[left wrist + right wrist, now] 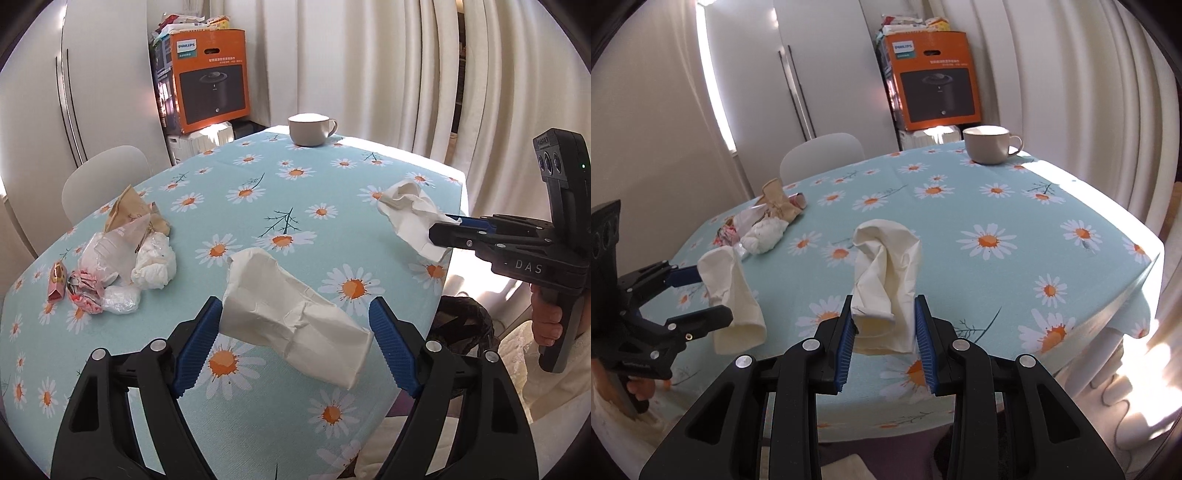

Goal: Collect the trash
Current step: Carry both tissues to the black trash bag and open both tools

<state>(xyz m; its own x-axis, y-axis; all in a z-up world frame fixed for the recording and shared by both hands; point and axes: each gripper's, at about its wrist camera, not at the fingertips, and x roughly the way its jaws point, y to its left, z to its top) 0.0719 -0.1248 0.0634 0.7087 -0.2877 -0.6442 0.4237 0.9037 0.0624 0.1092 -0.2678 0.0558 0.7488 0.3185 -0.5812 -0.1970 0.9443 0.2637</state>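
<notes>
Left gripper (pixel 293 306) up close, jaws wide but clamped on both ends of a folded white paper (pixel 288 314), lifted off the counter (pixel 332 184). At 3 o'clock in the left wrist view, right gripper (pixel 448 227) is closed tight on a crumpled napkin (pixel 410 218), also held in the air above the counter's edge. Trash pile (pixel 122 258) sits at 9 o'clock w/ brown paper, plastic wrap & red wrappers, well apart from both. Cup (pixel 310 129) at 12, far edge.

Right tongs (pixel 884 325) clamped on crumpled tissue (pixel 886 266), left tongs (pixel 709 295) gripping another tissue (pixel 733 295), daisy tablecloth (pixel 997 206)
</notes>
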